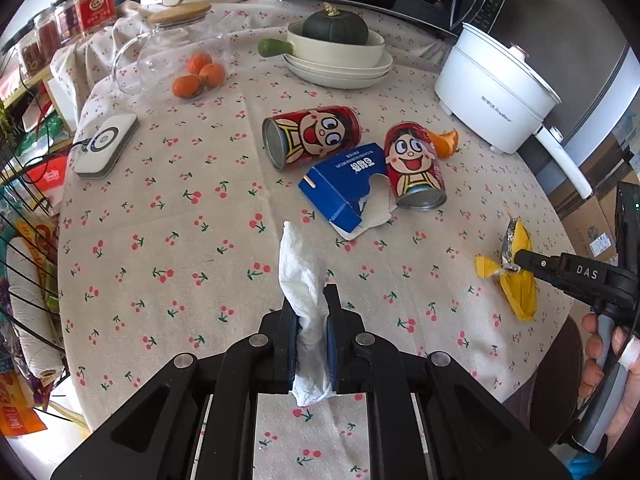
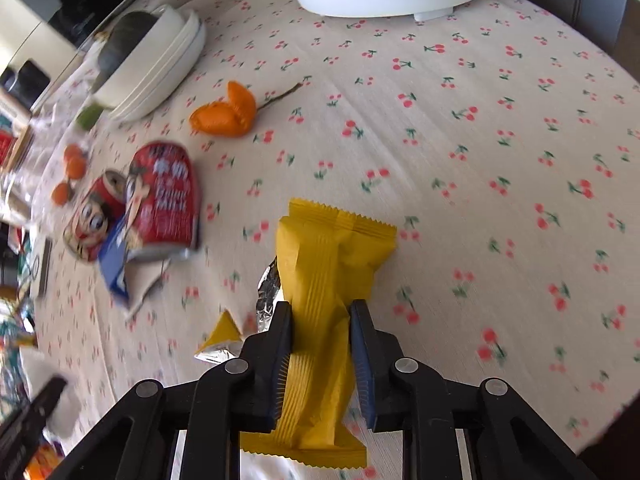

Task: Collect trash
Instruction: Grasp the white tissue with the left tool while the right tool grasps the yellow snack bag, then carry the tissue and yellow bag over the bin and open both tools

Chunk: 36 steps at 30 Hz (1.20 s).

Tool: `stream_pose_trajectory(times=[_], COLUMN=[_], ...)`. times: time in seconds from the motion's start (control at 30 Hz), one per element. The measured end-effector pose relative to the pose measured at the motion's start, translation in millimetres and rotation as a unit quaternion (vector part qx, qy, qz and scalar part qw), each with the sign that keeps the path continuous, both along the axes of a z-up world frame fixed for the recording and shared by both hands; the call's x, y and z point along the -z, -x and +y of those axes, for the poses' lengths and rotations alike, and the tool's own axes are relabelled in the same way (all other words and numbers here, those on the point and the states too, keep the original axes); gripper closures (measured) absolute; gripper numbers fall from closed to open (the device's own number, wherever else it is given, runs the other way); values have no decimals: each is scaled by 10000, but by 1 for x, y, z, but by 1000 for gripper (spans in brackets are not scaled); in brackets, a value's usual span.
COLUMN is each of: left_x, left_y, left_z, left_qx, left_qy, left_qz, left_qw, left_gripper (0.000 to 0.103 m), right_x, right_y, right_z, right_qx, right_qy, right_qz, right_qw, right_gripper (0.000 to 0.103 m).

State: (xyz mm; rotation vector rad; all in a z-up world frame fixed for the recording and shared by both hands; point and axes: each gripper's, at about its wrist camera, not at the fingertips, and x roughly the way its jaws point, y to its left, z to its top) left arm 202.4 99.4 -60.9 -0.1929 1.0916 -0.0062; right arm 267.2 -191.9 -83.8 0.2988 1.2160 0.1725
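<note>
Both hands loaded: left gripper fingers clamp the crumpled tissue; right gripper fingers pinch the yellow wrapper. Squeeze firmly, lift straight; cans wait at twelve o'clock.

The left tongs are pointing steeply down toward the desk, their jaws clamping tight on a tissue that is sticking out past the tips and hanging out behind the pads. The right tongs are also tilting steeply down, their jaws standing narrow around a yellow wrapper; the left pad is pressing on it, while a slim gap is showing at the right pad. In the left wrist view the right tongs are reaching in from the right edge, and a hand is wrapping its fingers around the grey handle, one finger wearing a white plaster.
</note>
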Motion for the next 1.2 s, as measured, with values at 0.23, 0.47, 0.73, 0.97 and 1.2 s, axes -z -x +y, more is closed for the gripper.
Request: stream_pose_trajectory(times=[0.23,0.47,0.73,0.97,1.2], left_x=[-6,-10,-14,-9,-5], left_y=[23,43,62,75,88], left_z=[-26,-62,-117,-170,-223], left_qx=[295,717,1314,1866,2421], left_qy=[2,-11,-159,-287,-250], left_qz=[-24,-34,-140,-163,-185], left_qw=[9996,9974,9911,9819,9698], left_gripper=[91,91,91,91,91], right_x=[-22,-27,-32,-35,-36], right_y=[52,102,133,153,171], right_z=[-15,-37,-62,-103,-149], right_qx=[-271,-351,-504,-364,-29], right_qy=[259,421,570,743,770], right_qz=[-163,-218,-207,-210,-173], right_qw=[9992,9983,9969,9964,9969], right_gripper=[78,78,78,78,78])
